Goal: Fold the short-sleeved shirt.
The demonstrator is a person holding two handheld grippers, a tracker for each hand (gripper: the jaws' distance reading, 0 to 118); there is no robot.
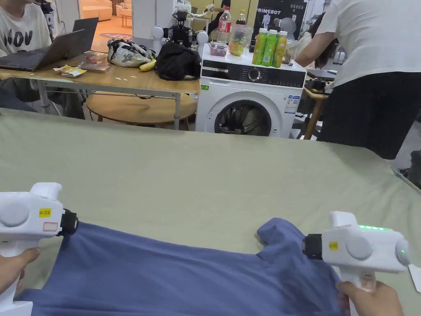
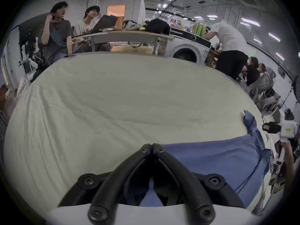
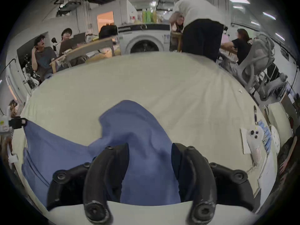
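the blue short-sleeved shirt [image 1: 172, 275] lies spread on the pale green sheet of the counter [image 1: 197, 173], at its near edge. the left gripper [image 2: 151, 147] has its fingers [image 2: 159, 149] pressed together on the shirt's left corner, a thin line of blue cloth between the tips. the right gripper [image 3: 150, 152] holds its fingers [image 3: 120, 153] apart, with the sleeve end of the shirt lying between them and a sleeve bunched just ahead.

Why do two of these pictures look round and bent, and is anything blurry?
Both gripper views are fisheye: the bed bulges, with black corners around it. The right gripper view blurs the blue shirt nearest the lens. The head view is straight and sharp.
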